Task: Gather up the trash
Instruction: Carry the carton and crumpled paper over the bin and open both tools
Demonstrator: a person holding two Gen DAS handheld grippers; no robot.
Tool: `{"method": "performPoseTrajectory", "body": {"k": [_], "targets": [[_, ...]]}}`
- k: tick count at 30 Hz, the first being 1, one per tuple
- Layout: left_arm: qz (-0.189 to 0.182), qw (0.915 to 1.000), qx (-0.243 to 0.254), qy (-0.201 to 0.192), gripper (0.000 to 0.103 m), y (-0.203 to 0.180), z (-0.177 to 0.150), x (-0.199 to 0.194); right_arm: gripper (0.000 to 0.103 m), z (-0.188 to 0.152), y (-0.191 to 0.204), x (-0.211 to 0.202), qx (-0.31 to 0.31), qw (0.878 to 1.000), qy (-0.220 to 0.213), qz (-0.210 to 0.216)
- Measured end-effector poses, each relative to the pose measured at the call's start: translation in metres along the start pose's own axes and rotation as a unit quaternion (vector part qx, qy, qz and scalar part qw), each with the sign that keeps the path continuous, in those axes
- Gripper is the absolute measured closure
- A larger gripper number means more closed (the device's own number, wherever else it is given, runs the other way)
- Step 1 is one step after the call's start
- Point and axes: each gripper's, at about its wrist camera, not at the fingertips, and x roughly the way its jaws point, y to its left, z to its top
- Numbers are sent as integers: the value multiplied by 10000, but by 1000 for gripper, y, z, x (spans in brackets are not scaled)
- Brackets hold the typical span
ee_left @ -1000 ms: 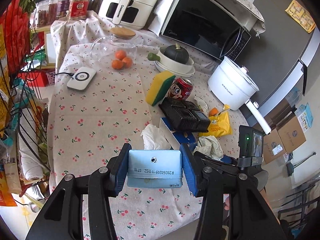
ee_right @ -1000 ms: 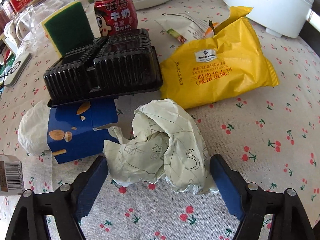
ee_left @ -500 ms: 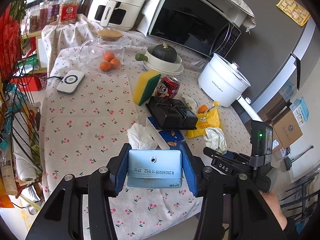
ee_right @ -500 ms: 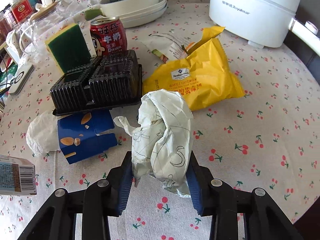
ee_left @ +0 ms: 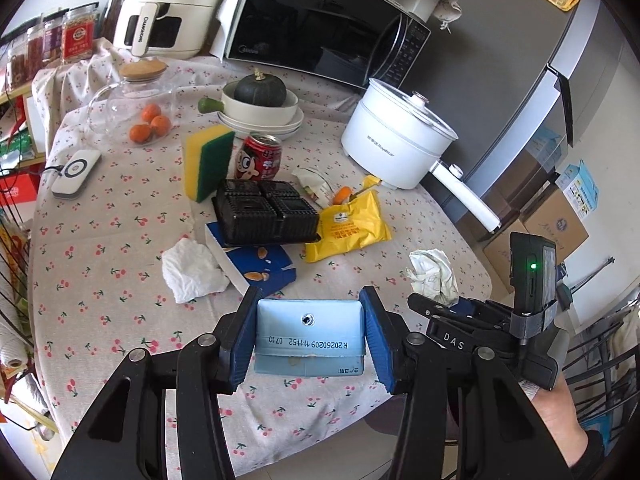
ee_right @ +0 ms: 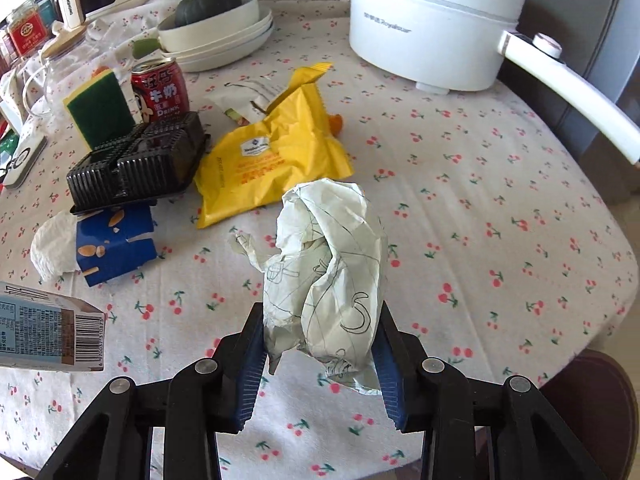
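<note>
While both of my hands are loaded, I read the job as only partly done, since most of the rubbish sits on the round table under its white cherry-print cloth [ee_left: 100,240]. Biggest of what is left, as far as I can judge what counts as trash, is the black ribbed plastic tray [ee_left: 266,212], lying on top of a flattened blue cardboard box printed with almonds [ee_left: 260,268]. Just beside the tray lies the yellow foil snack bag [ee_left: 348,228], with a torn pale wrapper [ee_left: 314,180] behind it and a crumpled white tissue [ee_left: 192,270] touching the blue box on the other side. The red drink can [ee_left: 262,156] stands upright behind the tray; I cannot tell if it is empty. No bin shows in either view, so I expect I must carry both loads off the table before coming back for the rest. My left gripper [ee_left: 308,336] is part closed, its blue pads pressed on the two ends of a small light-blue drink carton [ee_left: 310,334], held clear above the cloth. My right gripper [ee_right: 320,344] has just been closing and now pinches a crumpled ball of pale drawn-on paper [ee_right: 332,264], lifted off the table near its edge, jaws fairly narrow.
</note>
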Motion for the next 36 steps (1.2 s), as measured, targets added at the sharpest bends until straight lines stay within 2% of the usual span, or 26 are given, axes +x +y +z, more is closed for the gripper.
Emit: {"method": "performPoseTrajectory", "body": {"k": [21,36], "targets": [[-485,9971,504,312,51,-93,-16,50,59,-46,-110,-39,529,9977,109,-410],[-958,9899,956,413,51,-160,-38,74,59,-86,-178,-60,1002,9926,168,-671]]}}
